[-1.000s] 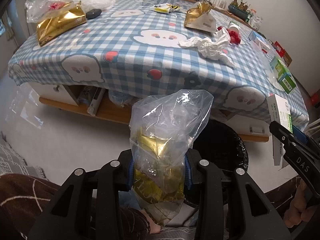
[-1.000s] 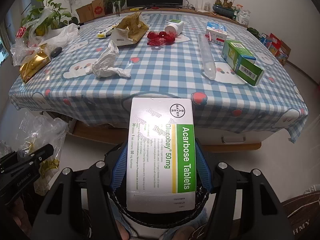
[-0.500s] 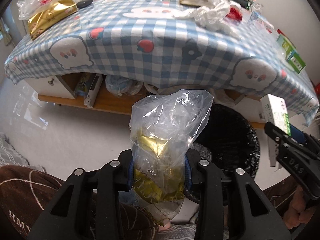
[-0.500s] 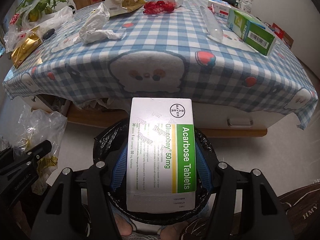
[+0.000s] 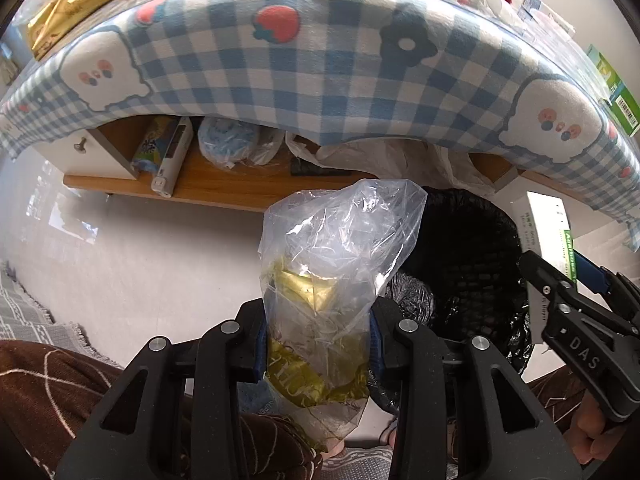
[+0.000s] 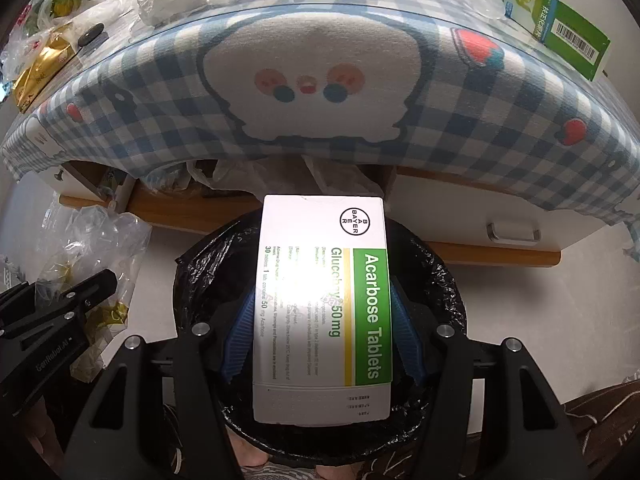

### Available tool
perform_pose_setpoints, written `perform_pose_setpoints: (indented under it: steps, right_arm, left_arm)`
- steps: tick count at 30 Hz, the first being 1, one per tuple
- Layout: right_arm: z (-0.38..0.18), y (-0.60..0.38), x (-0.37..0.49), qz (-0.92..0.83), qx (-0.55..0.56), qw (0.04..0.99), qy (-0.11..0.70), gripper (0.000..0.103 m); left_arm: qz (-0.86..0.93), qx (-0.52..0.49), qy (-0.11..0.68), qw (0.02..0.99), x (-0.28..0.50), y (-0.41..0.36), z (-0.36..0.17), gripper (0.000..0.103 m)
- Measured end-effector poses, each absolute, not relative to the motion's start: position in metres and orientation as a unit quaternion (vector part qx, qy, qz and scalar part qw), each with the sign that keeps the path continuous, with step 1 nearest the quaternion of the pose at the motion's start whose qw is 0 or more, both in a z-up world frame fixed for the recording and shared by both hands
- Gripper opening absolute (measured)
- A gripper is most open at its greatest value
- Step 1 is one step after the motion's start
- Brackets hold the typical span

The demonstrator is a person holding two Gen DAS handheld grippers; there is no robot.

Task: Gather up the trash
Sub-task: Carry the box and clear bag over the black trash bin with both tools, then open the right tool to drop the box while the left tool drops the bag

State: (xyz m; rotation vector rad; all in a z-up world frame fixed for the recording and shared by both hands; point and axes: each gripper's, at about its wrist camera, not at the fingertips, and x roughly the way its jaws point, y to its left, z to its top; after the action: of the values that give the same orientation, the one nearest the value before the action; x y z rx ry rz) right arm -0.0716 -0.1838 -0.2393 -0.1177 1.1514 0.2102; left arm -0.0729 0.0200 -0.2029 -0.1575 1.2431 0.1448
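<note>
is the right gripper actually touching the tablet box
Touching. The right wrist view shows the right gripper with its blue pads pressed against both long sides of the tablet box, holding it over the black-lined bin.

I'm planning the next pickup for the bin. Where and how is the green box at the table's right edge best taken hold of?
Grip the green box across its two long side faces near the middle, coming from above. It lies flat on the checked tablecloth with its barcode end at the table's edge, so the long sides look free for the fingers. Whether they span its width is a guess.
</note>
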Motion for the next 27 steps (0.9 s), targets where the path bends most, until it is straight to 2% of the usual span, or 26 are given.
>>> perform_pose_setpoints:
  steps: [4,11,15,19,27]
  right_arm:
    - [-0.246,-0.183,-0.069,0.102,-0.056,0.831,0.545,0.061]
    - [-0.243,-0.192,-0.071,0.096,-0.052,0.838,0.535,0.083]
    - [-0.233,-0.209,-0.073,0.088,-0.062,0.842,0.529,0.092]
    - [-0.224,-0.229,-0.076,0.078,-0.064,0.847,0.522,0.095]
    - [-0.205,-0.273,-0.08,0.06,-0.052,0.854,0.514,0.095]
  left_arm:
    - [0.063,-0.068,0.583,0.807,-0.07,0.018,-0.205,0.036]
    - [0.063,-0.068,0.587,0.804,-0.071,0.015,-0.202,0.036]
    - [0.054,-0.068,0.584,0.807,-0.072,0.007,-0.196,0.036]
    - [0.041,-0.064,0.582,0.81,-0.07,-0.01,-0.191,0.036]
    - [0.013,-0.052,0.574,0.817,-0.065,-0.049,-0.176,0.036]
